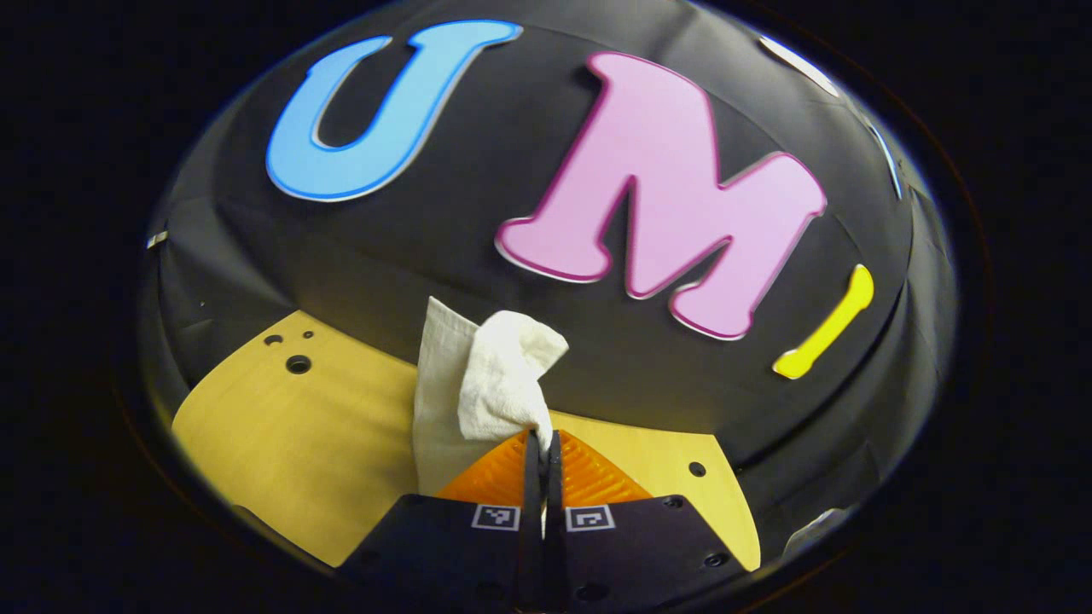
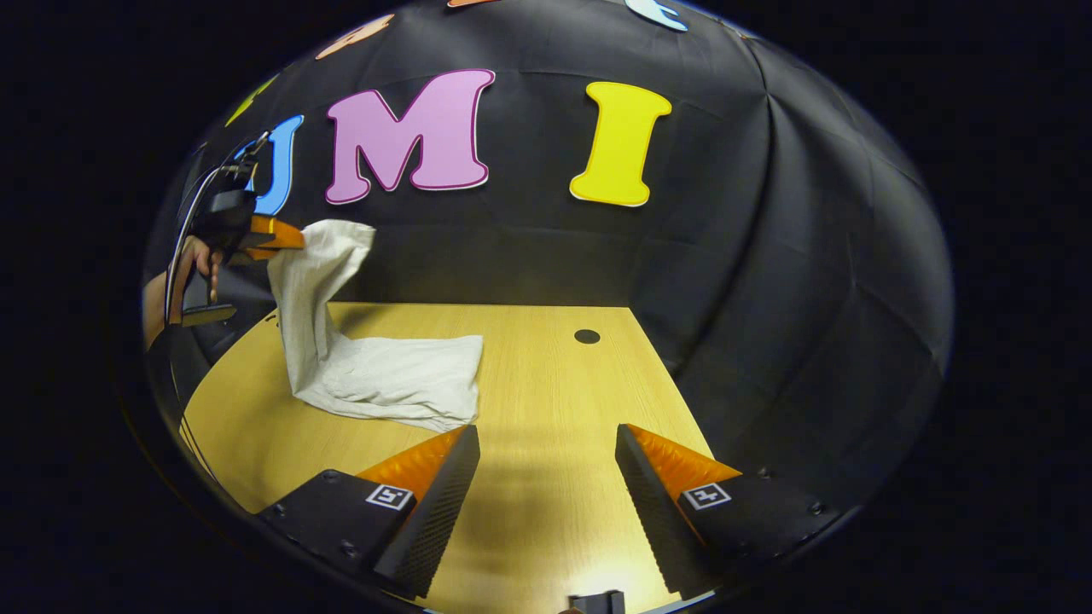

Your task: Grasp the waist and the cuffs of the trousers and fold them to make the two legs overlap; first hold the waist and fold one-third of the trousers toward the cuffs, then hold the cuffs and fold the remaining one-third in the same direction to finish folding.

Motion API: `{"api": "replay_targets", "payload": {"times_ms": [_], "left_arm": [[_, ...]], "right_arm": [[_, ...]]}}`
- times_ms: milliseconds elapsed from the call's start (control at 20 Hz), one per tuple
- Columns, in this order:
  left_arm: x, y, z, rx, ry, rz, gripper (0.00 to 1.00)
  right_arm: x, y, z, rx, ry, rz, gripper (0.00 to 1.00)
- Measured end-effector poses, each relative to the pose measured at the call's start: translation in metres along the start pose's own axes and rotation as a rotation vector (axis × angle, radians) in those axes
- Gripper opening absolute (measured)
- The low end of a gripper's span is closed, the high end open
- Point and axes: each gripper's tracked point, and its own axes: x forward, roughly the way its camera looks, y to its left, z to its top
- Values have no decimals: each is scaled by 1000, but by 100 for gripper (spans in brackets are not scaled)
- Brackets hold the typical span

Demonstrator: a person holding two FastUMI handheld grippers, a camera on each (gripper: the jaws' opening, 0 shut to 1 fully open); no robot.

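Observation:
The white trousers (image 2: 375,375) lie partly folded on the wooden table (image 2: 546,375), with one end lifted up at the left. My left gripper (image 1: 543,439) is shut on that raised end of the trousers (image 1: 503,384), which bunches above its fingertips and hangs down to its left. In the right gripper view the left gripper (image 2: 286,239) is held by a hand (image 2: 198,256) well above the table's left side, cloth hanging from it. My right gripper (image 2: 546,452) stands open low over the near table, with bare wood between its fingers, right of the trousers.
The table has a round hole (image 2: 587,336) near its far edge and small holes (image 1: 298,364) at a corner. Black cloth walls close in behind and to the right of the table.

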Motion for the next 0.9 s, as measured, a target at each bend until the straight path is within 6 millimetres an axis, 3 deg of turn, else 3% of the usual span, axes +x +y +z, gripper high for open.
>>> {"api": "replay_targets", "payload": {"times_ms": [250,450,750,900], "left_arm": [[24,-88,-55,27,76,-96,5],[44,-124,-105,54,150,-125,5],[42,-127,-168,20,275,-116,8],[26,-121,-179,-17,297,-118,17]], "right_arm": [[12,-23,-9,9,16,37,98],[17,-36,-16,22,22,46,98],[16,-39,-21,28,29,45,98],[10,-34,-24,25,28,35,98]]}}
